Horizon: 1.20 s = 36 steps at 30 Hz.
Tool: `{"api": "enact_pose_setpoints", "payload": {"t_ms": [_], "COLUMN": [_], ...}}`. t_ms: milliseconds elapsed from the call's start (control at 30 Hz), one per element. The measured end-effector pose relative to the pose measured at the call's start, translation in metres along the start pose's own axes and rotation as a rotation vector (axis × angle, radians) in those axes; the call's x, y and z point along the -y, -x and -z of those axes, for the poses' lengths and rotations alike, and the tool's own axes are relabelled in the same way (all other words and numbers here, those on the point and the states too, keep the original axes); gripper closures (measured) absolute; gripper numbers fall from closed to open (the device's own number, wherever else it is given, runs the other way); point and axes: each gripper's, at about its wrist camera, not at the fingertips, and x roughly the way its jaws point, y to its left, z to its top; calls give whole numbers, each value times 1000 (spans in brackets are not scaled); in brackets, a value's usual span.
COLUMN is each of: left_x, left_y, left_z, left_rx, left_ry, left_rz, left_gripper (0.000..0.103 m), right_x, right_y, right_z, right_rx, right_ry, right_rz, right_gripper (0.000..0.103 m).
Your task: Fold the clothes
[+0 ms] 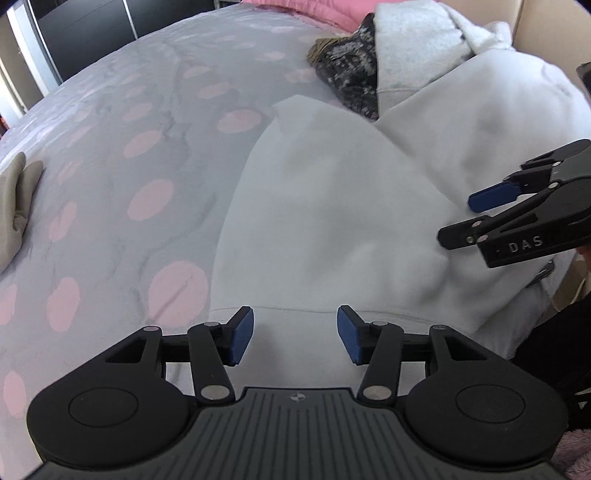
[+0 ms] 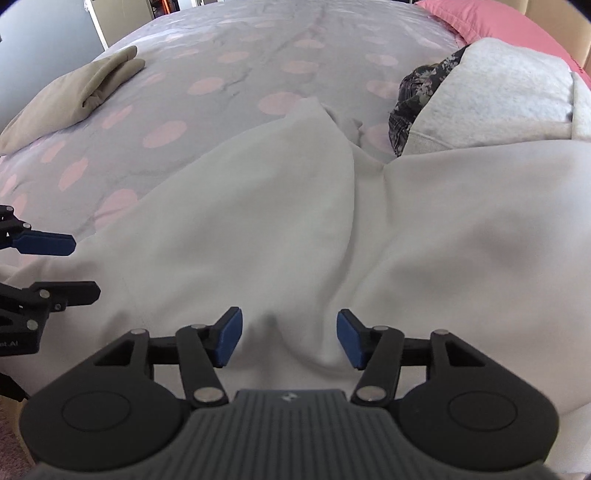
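A white sweatshirt (image 1: 332,206) lies spread on the bed, with one part folded over toward the far side; it fills the right wrist view (image 2: 332,229). My left gripper (image 1: 295,334) is open and empty just above the garment's near hem. My right gripper (image 2: 289,338) is open and empty over a wrinkle in the white cloth. The right gripper also shows at the right of the left wrist view (image 1: 465,218), open. The left gripper shows at the left edge of the right wrist view (image 2: 79,264), open.
The bed has a grey cover with pink dots (image 1: 147,166). A folded beige garment (image 2: 74,92) lies far left. A pile with a dark patterned garment (image 2: 413,103) and a light grey one (image 2: 498,92) lies far right, by a pink pillow (image 2: 498,22).
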Motion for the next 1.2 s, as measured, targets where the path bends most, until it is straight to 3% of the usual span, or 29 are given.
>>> {"api": "enact_pose_setpoints", "payload": {"t_ms": [67, 167, 300, 367, 433, 467, 533, 867, 967, 1033, 1067, 1167, 1200], "left_x": [-10, -27, -46, -53, -56, -56, -52, 1, 11, 11, 11, 0, -4], "left_y": [1, 12, 26, 33, 38, 40, 45, 65, 67, 68, 69, 73, 74], "left_z": [5, 18, 37, 48, 56, 60, 66, 73, 74, 75, 74, 73, 72], "left_rx": [-16, -44, -85, -90, -78, -69, -37, 84, 106, 118, 122, 139, 144], "left_ry": [10, 61, 140, 197, 241, 257, 239, 42, 20, 24, 30, 77, 78], "left_rz": [-37, -40, -27, 14, 61, 81, 104, 325, 356, 355, 358, 373, 361], "left_gripper": [55, 50, 50, 59, 83, 89, 100, 101, 101, 100, 100, 85, 74], "right_x": [-4, -19, -46, -54, -63, -67, -79, -117, -131, -129, -126, -115, -109], "right_y": [1, 3, 4, 6, 9, 10, 15, 44, 42, 39, 38, 36, 37], "right_z": [1, 2, 2, 2, 2, 2, 0, 0, 7, 13, 15, 22, 24], "right_rx": [4, 6, 21, 25, 18, 15, 15, -25, -55, -63, -66, -69, -60], "right_ry": [3, 41, 94, 84, 78, 77, 84, 31, 62, 66, 62, 48, 39], "right_rz": [-14, -43, -14, -34, -87, -111, -142, -312, -294, -249, -229, -160, -122], "right_gripper": [43, 43, 43, 45, 46, 46, 50, 48, 48, 71, 92, 96, 96]}}
